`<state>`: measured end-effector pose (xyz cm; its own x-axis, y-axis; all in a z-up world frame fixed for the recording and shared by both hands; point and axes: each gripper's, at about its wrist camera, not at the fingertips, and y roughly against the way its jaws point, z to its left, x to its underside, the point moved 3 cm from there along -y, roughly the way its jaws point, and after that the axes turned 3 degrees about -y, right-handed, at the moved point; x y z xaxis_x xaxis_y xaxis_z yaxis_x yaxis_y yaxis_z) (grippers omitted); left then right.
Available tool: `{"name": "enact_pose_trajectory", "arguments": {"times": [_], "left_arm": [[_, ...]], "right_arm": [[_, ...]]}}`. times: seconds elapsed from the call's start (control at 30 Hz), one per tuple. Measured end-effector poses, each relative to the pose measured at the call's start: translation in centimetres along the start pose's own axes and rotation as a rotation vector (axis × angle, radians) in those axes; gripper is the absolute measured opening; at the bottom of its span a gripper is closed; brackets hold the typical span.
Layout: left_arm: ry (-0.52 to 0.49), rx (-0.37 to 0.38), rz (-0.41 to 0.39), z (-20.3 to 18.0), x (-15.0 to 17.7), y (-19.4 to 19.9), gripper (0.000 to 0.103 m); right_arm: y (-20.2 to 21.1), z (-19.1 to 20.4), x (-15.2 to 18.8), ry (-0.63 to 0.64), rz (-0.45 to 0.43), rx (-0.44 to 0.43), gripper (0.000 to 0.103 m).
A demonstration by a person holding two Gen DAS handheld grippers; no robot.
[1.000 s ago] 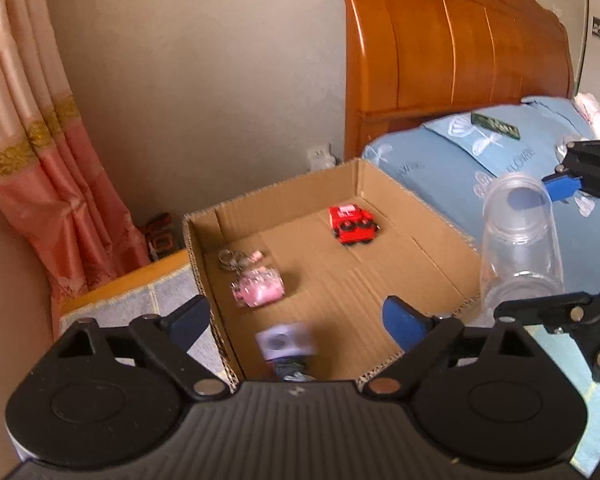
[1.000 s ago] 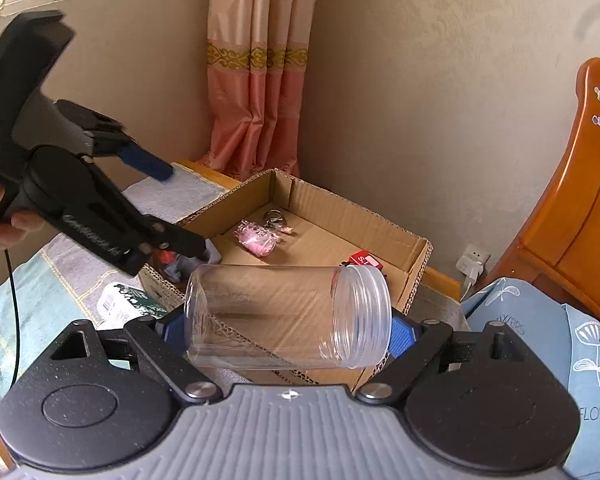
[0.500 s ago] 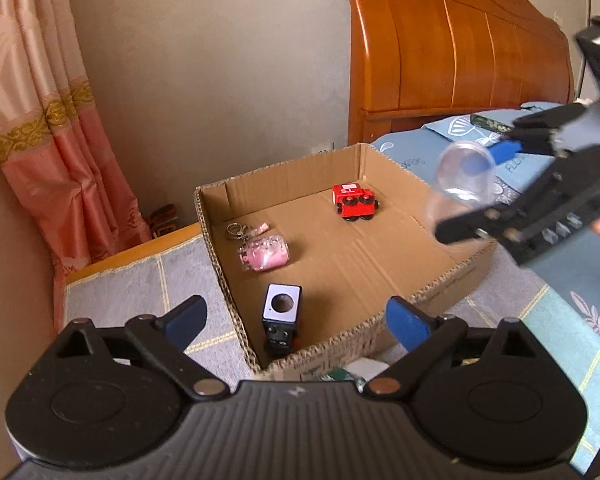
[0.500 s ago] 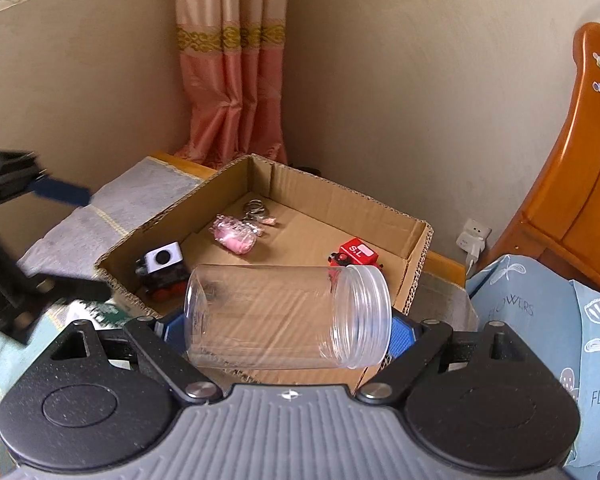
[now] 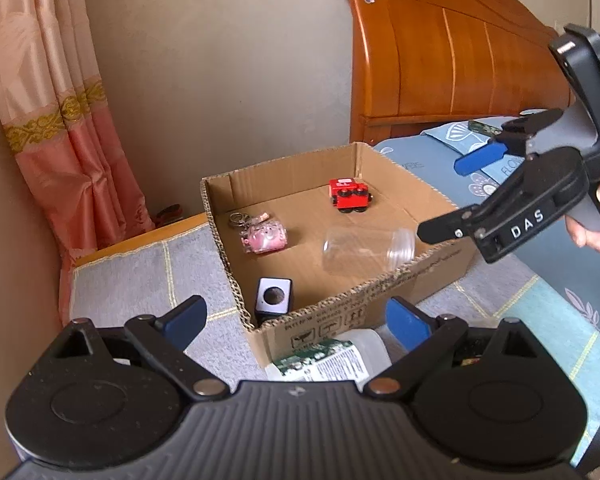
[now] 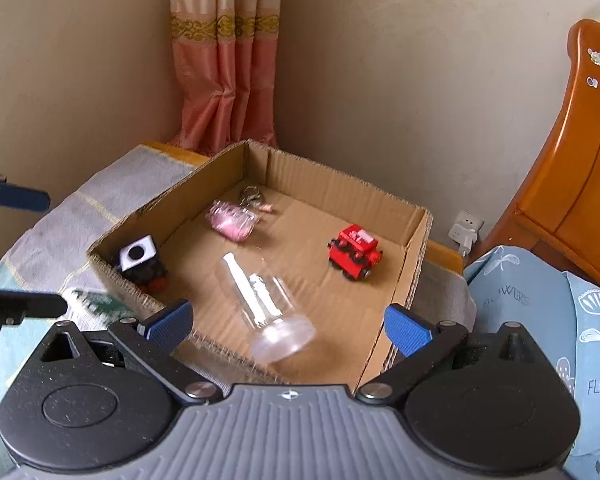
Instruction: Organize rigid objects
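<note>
An open cardboard box (image 5: 380, 292) (image 6: 414, 264) sits on the bed. Inside lie a clear plastic jar (image 5: 368, 249) (image 6: 266, 312) on its side, a red toy car (image 5: 348, 195) (image 6: 355, 252), a pink keychain pouch (image 5: 263, 236) (image 6: 233, 222) and a black-and-white cube toy (image 5: 274, 295) (image 6: 140, 258). My right gripper (image 6: 288, 326) is open and empty just above the box's near edge; it also shows in the left wrist view (image 5: 458, 196). My left gripper (image 5: 296, 320) is open and empty, in front of the box.
A white labelled bottle (image 5: 332, 360) lies on the grey blanket in front of the box. A wooden headboard (image 5: 460, 60), blue pillows (image 6: 540, 308), a pink curtain (image 6: 224, 72) and a wall socket (image 6: 466, 232) surround the box.
My right gripper opened and let go of the clear jar, which now lies in the box. My left gripper drew back from the box after leaving the cube toy there.
</note>
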<state>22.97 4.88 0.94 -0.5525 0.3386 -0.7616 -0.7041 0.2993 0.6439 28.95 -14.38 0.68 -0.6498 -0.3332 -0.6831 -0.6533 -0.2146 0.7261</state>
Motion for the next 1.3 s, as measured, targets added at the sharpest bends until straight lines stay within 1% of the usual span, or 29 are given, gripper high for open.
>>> {"name": "enact_pose_trajectory", "arguments": {"times": [0.1, 0.2, 0.33, 0.5, 0.57, 0.63, 0.7, 0.8, 0.87, 1.0, 1.17, 1.3], "left_arm": [[0.003, -0.009, -0.003, -0.4, 0.5, 0.5, 0.096], [0.039, -0.040, 0.005, -0.6, 1.3, 1.2, 0.096], [0.048, -0.081, 0.005, -1.0, 2.8, 2.1, 0.096], [0.089, -0.121, 0.002, -0.8, 4.9, 3.4, 0.096], [0.108, -0.138, 0.006, -0.8, 5.5, 3.7, 0.096], [0.126, -0.148, 0.001, -0.9, 6.1, 4.2, 0.096], [0.148, -0.153, -0.005, -0.7, 6.6, 4.7, 0.096], [0.177, -0.149, -0.007, -0.4, 7.3, 5.1, 0.096], [0.198, -0.152, 0.000, -0.2, 7.8, 5.3, 0.096], [0.230, -0.144, 0.022, -0.3, 8.9, 5.3, 0.096], [0.219, -0.141, 0.030, -0.8, 9.4, 5.8, 0.096], [0.198, -0.116, 0.015, -1.6, 9.1, 6.4, 0.096]], "right_arm": [[0.8, 0.2, 1.0, -0.022, -0.014, 0.026, 0.103], [1.6, 0.6, 2.1, -0.037, -0.017, 0.043, 0.103], [1.8, 1.3, 4.1, -0.083, 0.014, 0.038, 0.103], [0.5, 2.5, 6.3, -0.176, 0.071, 0.054, 0.103], [-0.5, 3.0, 6.8, -0.222, 0.085, 0.076, 0.103], [-1.4, 3.3, 6.9, -0.275, 0.103, 0.079, 0.103], [-2.1, 3.6, 6.9, -0.304, 0.108, 0.082, 0.103], [-3.0, 3.8, 7.5, -0.311, 0.130, 0.141, 0.103], [-3.3, 3.6, 8.3, -0.330, 0.152, 0.149, 0.103], [-2.4, 2.5, 10.4, -0.403, 0.163, 0.115, 0.103], [-0.9, 1.7, 12.8, -0.422, 0.182, 0.113, 0.103], [0.4, 1.2, 14.8, -0.411, 0.179, 0.117, 0.103]]}}
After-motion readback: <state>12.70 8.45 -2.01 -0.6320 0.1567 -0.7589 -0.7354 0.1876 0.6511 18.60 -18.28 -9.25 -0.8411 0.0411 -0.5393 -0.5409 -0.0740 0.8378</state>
